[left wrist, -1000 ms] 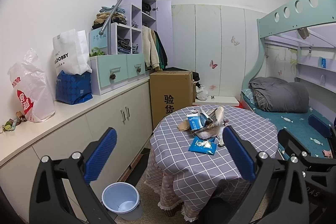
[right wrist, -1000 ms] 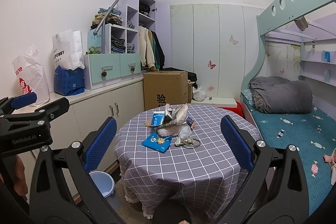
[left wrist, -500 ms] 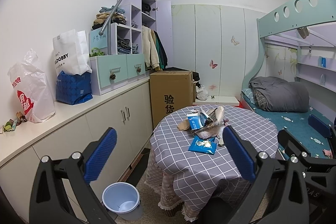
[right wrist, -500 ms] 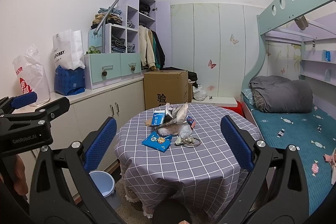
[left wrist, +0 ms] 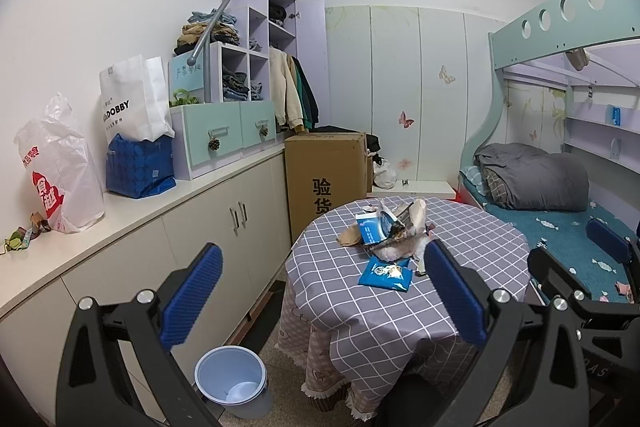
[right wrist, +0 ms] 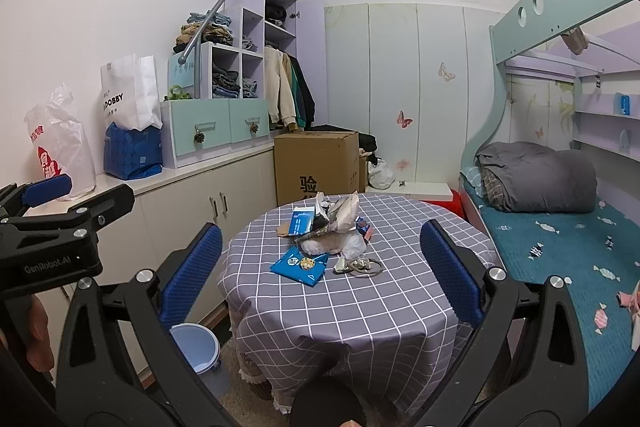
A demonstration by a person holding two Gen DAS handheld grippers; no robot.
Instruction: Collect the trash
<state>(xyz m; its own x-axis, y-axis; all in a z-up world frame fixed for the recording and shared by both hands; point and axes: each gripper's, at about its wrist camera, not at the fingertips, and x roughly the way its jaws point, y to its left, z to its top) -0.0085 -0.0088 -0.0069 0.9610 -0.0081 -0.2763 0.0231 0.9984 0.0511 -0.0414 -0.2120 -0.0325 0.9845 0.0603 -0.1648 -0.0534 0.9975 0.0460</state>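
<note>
Left gripper [left wrist: 322, 289]: held level in the air short of the table, pointing across the room; its blue pads stand wide apart with nothing between them and touch nothing.
Right gripper [right wrist: 320, 271]: held level beside the left one, facing the table head-on; spread wide, empty, clear of the cloth.
Hand: part of a hand [right wrist: 34, 331] shows at the left edge of the right view, under the left tool's black body.
Trash pile [right wrist: 330, 227]: crumpled wrappers, a blue-and-white carton and a clear bag heaped near the middle of the round table [right wrist: 360, 311], well ahead of both grippers.
Blue packet [right wrist: 300, 265]: lies flat on the checked cloth just in front of the pile, on the near side.
Small scraps [right wrist: 358, 264]: a foil bit and a loop, just right of the blue packet.
Bin [left wrist: 232, 381]: light blue, open, standing on the floor between the cabinets [left wrist: 224, 227] and the table's left edge, below the left gripper.
Open room: a narrow strip of floor runs between cabinets and table; the bed [right wrist: 560, 259] sits near the table's right side; a cardboard box [right wrist: 316, 163] stands behind it.
</note>
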